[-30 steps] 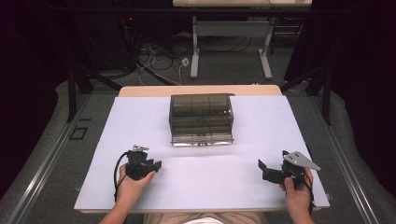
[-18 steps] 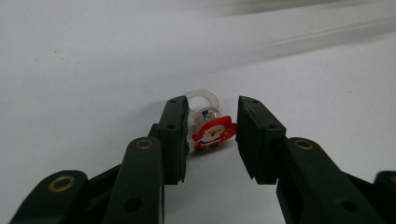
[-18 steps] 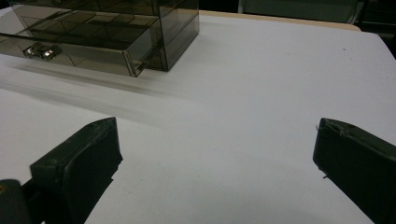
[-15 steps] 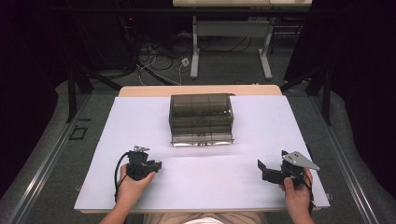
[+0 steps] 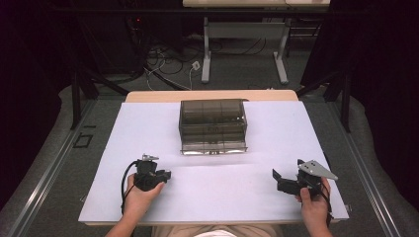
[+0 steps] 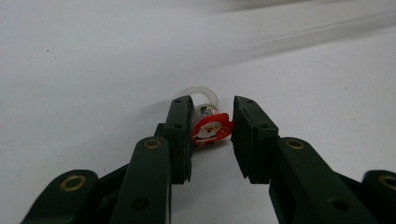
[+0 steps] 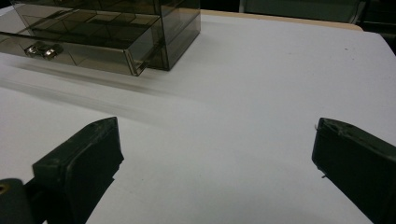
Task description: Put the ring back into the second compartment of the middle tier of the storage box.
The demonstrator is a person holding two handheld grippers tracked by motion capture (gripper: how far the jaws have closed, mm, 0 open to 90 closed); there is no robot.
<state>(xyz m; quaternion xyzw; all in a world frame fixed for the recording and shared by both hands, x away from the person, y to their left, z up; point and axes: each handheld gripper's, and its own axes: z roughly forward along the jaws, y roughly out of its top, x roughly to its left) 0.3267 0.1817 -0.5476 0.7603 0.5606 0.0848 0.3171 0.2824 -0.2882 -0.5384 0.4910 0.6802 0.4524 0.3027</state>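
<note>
A small ring with a red Santa face and a clear band (image 6: 212, 129) sits between the jaws of my left gripper (image 6: 213, 103). Both pads touch it, just above the white table sheet. In the high view the left gripper (image 5: 167, 175) is at the front left of the table, held in a hand. My right gripper (image 5: 275, 178) is at the front right, its jaws spread wide with nothing between them (image 7: 217, 126). A smoky clear drawer box (image 5: 213, 126) stands at the middle back, its bottom drawer (image 7: 70, 51) pulled out a little.
A white sheet (image 5: 222, 192) covers the table, with a wooden edge (image 5: 212, 95) behind the box. Bare sheet lies between the two grippers and the box. Beyond the table are desk legs (image 5: 206, 54) and cables on a grey floor.
</note>
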